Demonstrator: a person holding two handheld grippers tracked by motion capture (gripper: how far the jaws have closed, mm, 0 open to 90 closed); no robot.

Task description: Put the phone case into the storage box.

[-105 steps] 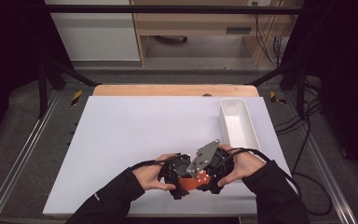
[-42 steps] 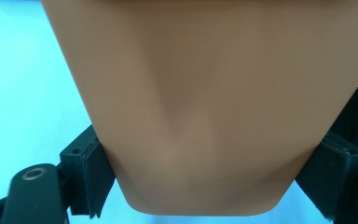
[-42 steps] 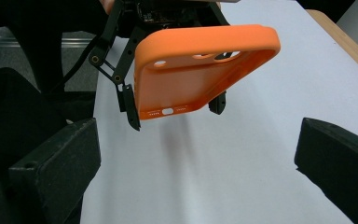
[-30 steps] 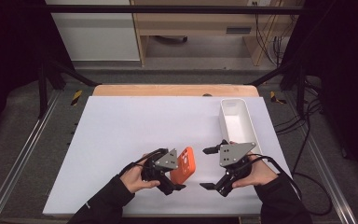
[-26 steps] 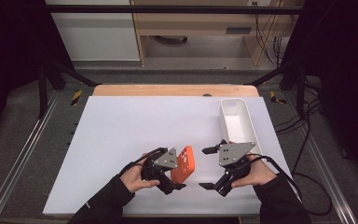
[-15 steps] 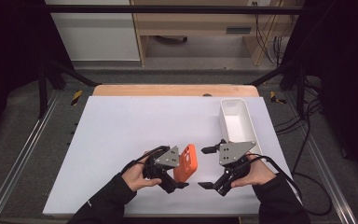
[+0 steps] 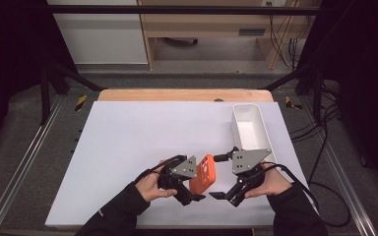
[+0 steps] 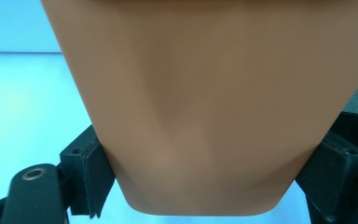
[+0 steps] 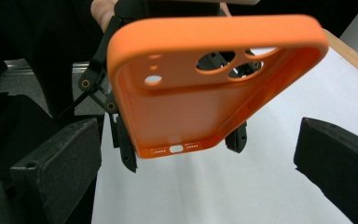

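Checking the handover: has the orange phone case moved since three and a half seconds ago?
Yes. The orange phone case, clamped in the left gripper, has come up from the table's near edge, slightly toward the white bin.

Phone case [image 8: 205, 102] — blurred, its top cut off.

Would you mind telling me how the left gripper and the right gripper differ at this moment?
The left gripper is shut on the orange phone case, its pads pressing the case's two sides; the right gripper stands open and holds nothing. The left gripper lifts the case clear of the white table, while the right gripper faces the case's hollow inside without touching it. Both are black two-jaw grippers, each held in one hand.
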